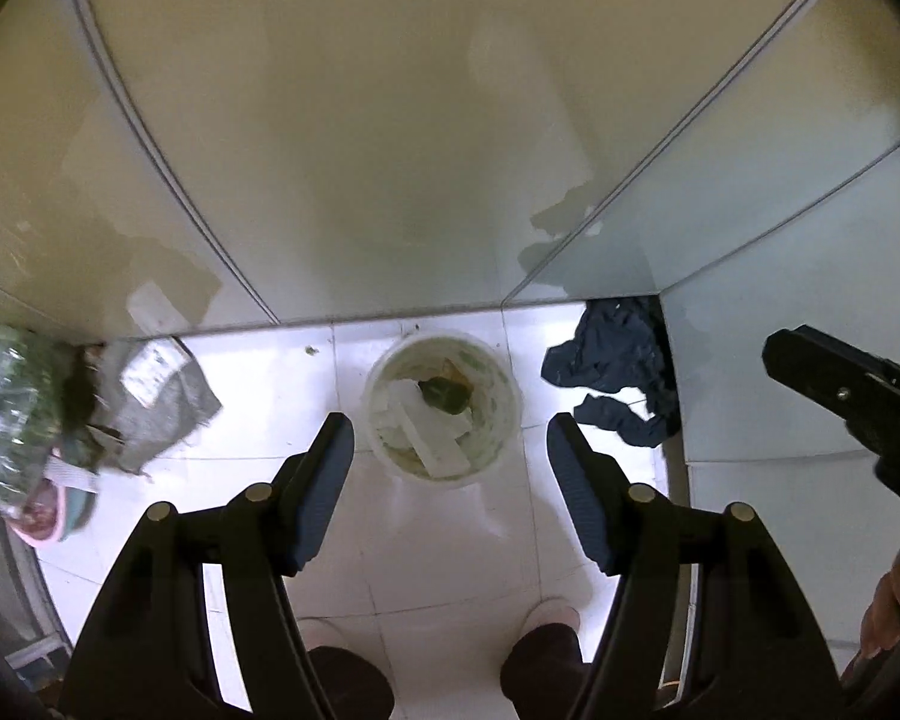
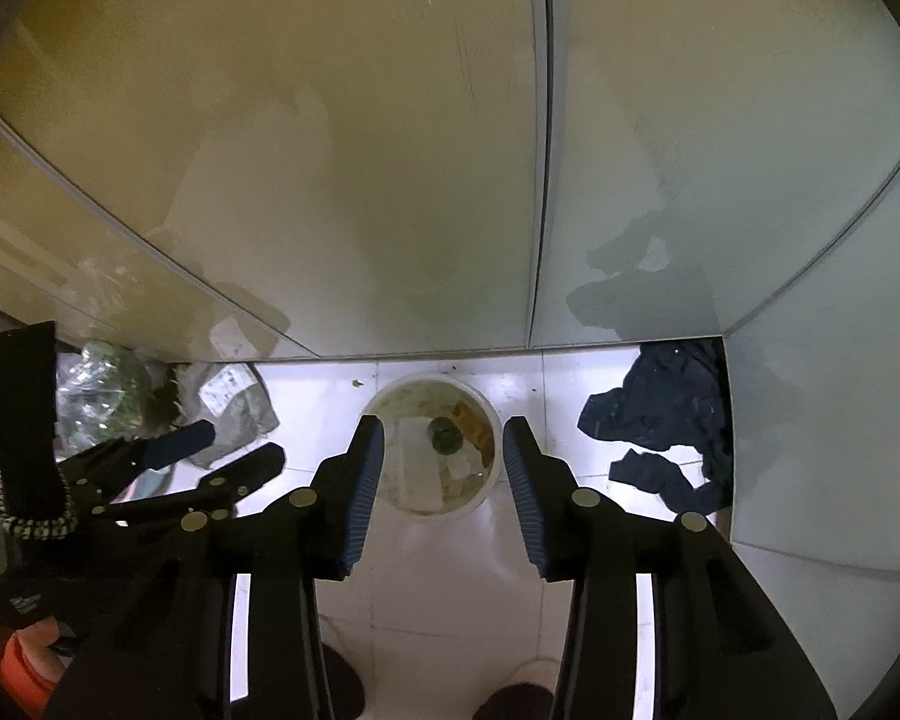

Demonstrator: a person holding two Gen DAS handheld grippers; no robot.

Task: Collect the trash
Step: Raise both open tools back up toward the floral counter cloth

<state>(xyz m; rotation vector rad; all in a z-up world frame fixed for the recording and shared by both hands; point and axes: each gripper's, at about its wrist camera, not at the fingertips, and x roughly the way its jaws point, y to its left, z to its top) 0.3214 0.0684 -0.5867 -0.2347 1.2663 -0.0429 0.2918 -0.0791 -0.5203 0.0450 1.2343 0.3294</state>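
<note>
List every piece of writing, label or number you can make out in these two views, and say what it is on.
No text can be read in either view.
White label on the grey bag: printed, too blurred to read.
White print on the black strap beside the left claw: too small to read.
White bucket and dark cloth: no writing visible.

Bucket [image 1: 442, 410] against wall, bag [image 1: 150, 402] left, cloth [image 1: 618, 375] right.

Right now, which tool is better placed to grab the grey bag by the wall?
Left. The grey bag lies left of the bucket, on the left tool's side, and that tool is open and empty. The right tool would have to cross over.
</note>
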